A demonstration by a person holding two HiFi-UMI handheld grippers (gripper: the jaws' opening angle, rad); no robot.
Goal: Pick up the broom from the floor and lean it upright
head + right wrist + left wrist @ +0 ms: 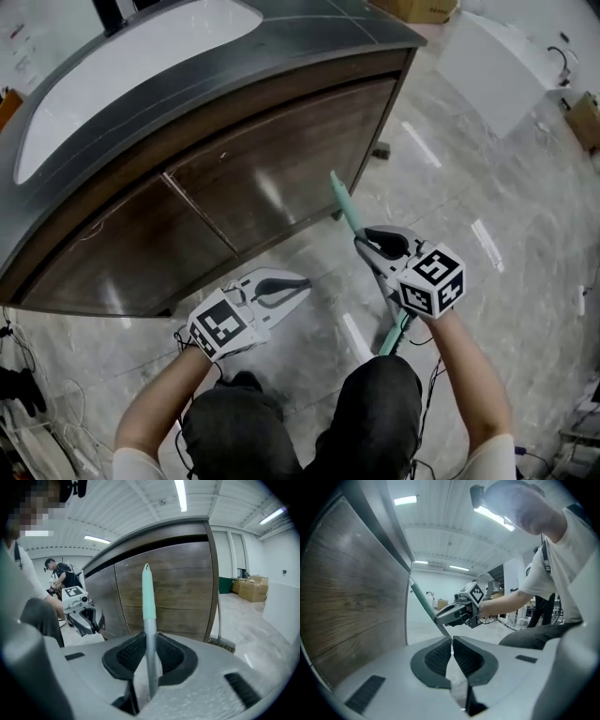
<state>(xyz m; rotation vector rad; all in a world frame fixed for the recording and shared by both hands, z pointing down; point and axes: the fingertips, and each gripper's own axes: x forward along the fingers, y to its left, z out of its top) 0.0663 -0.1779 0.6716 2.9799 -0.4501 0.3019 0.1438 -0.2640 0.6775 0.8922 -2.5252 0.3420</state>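
One broom (343, 202). Two tongs, the left tongs (306, 282) at seven o'clock and the right tongs (357, 241) at five, with two marker cubes, one apiece. One counter (281, 56), with two wood panels (291, 159) on its front. Two cardboard boxes (422, 9), at one and two o'clock.

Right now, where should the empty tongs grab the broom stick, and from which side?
Probably the teal upper part of the broom stick, just past the right tongs. It is thin, round and bare there. The left tongs, shut now, should open and come from the left, square across it.
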